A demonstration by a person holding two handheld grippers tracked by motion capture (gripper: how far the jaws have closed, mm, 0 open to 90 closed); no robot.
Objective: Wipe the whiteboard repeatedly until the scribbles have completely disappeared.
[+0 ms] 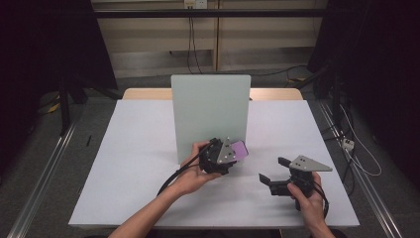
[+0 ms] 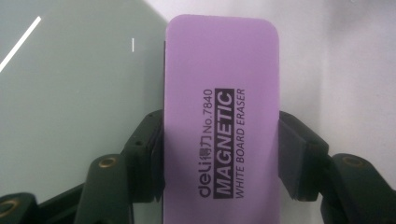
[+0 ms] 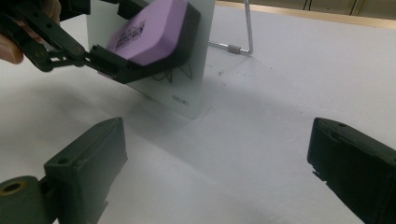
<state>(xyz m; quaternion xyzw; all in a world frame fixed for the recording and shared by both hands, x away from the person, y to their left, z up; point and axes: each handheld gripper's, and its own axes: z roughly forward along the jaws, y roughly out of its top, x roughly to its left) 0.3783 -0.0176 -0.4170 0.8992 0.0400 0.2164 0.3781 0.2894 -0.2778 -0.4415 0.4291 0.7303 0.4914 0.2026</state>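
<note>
Purple rounded-rectangle magnetic whiteboard eraser (image 2: 222, 121) clamped in left claw (image 2: 222, 154), held against upright pale-green glass board (image 1: 208, 114).
Black scribble low on board uncleaned; right claw (image 3: 210, 177) released, idle over white worktop (image 1: 138, 163).

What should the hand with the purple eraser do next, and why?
Probably slide the purple eraser sideways across the whiteboard. The left gripper is shut on the eraser and holds it at the upright board's lower right part, where the right gripper view shows dark pen marks just beside it. The right gripper rests open on the table, out of the way.
</note>
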